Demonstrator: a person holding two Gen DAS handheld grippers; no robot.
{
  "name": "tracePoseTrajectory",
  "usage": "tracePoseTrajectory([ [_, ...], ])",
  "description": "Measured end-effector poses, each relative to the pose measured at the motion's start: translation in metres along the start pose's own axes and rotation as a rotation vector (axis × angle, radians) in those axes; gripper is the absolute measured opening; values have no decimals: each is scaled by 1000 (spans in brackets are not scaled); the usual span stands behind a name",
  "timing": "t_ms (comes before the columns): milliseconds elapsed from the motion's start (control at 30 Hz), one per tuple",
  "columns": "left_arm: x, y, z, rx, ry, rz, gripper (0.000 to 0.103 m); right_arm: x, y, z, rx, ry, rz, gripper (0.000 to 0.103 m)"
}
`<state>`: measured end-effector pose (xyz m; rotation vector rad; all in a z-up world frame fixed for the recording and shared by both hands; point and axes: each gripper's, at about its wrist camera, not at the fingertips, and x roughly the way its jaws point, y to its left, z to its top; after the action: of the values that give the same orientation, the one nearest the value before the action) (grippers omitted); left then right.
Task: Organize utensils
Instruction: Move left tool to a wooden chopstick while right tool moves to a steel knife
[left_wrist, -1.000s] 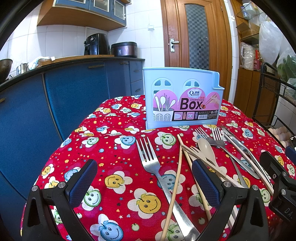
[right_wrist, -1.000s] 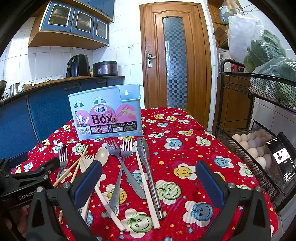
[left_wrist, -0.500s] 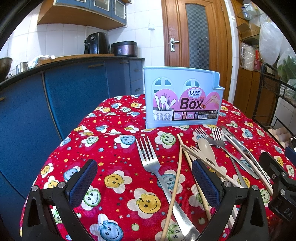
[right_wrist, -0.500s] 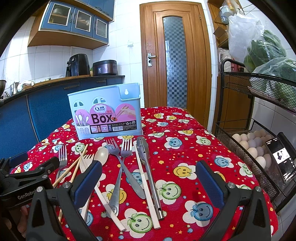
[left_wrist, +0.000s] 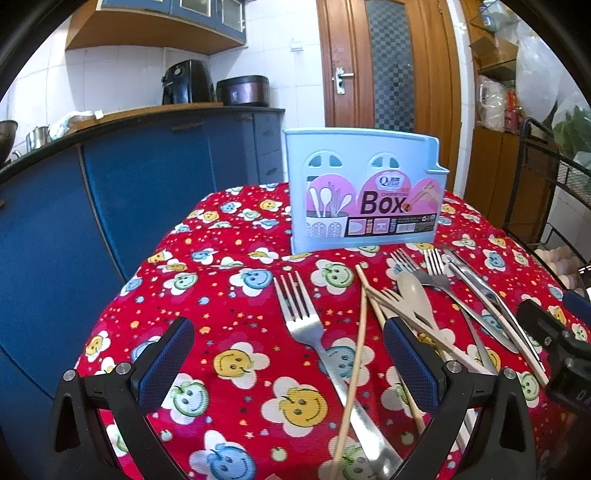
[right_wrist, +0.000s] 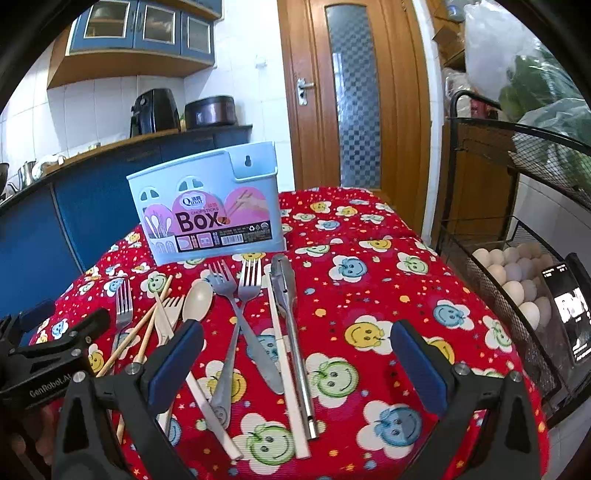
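A light blue utensil box (left_wrist: 364, 192) stands upright at the far side of the red patterned table; it also shows in the right wrist view (right_wrist: 208, 210). Several utensils lie in front of it: a steel fork (left_wrist: 301, 317), wooden chopsticks (left_wrist: 360, 321), a beige spoon (left_wrist: 413, 291), two crossed steel forks (right_wrist: 240, 291), a white chopstick (right_wrist: 282, 343) and steel tongs (right_wrist: 288, 295). My left gripper (left_wrist: 288, 363) is open and empty, hovering over the steel fork. My right gripper (right_wrist: 295, 365) is open and empty above the crossed forks' handles.
A blue kitchen counter (left_wrist: 110, 177) runs along the left. A black wire rack with eggs (right_wrist: 517, 280) stands right of the table, with a phone (right_wrist: 569, 317) on it. A wooden door (right_wrist: 354, 96) is behind the table. The left gripper's body (right_wrist: 44, 365) shows at the right view's lower left.
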<state>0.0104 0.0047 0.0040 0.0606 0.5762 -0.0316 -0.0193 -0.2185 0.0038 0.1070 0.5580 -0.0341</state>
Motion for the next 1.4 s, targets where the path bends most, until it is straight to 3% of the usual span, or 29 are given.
tracePoseTrajectory([
  [267, 5, 14, 8, -32, 39, 2, 102, 14, -14, 27, -44, 118, 24, 102],
  [567, 14, 23, 10, -40, 90, 27, 102, 44, -13, 28, -128, 259, 24, 81],
  [833, 25, 31, 12, -38, 144, 48, 102, 71, -20, 26, -83, 378, 81, 69],
  [1133, 38, 41, 12, -62, 185, 31, 102, 83, -23, 30, -90, 400, 112, 67],
  [1400, 49, 46, 11, -41, 221, 19, 101, 92, -24, 38, -82, 418, 140, 40],
])
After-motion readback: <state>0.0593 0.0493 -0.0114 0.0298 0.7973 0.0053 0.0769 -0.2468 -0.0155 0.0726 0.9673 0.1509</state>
